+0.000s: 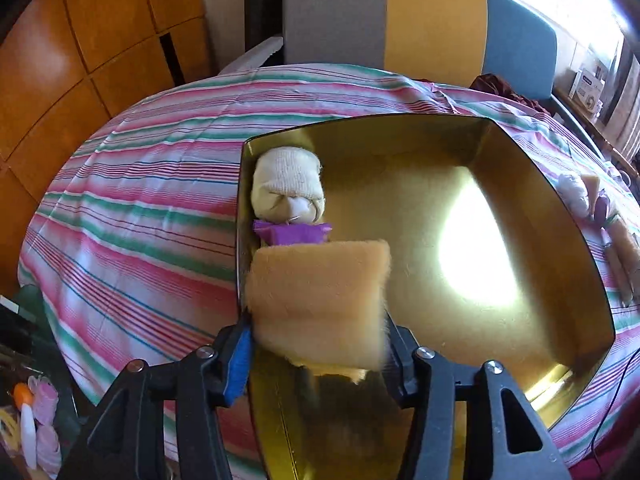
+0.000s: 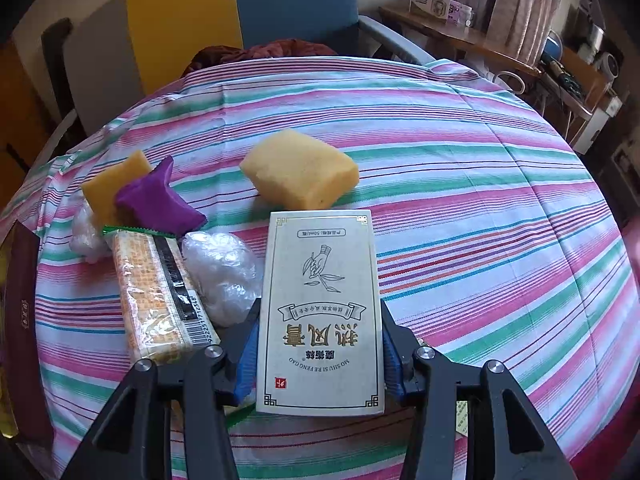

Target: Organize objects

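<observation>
Gold-lined rectangular box, shiny inside and catching a bright glare on its floor, sits on the pink, green and white striped cloth in the left wrist view. Against its left wall lies a cream knitted sock bundle, and just nearer along the same wall a small purple cloth pouch touches it. The left gripper has its jaws closed onto a fuzzy pale-orange sponge block, which hangs over the box's near left part, next to the pouch; whether it touches the floor of the box cannot be told. More small items lie on the cloth beyond the box's right wall, too blurred to name. In the right wrist view the right gripper has its jaws pressed against both long sides of a flat white carton printed with a hand-and-leaf drawing and gold characters, held above the striped cloth. Just past the carton's far end a yellow sponge block rests on the cloth. Toward the left edge lie a crumpled clear plastic bag, an orange-patterned wrapped packet with a barcode, a purple pouch and a thinner orange sponge slab partly under that pouch, all close together.
</observation>
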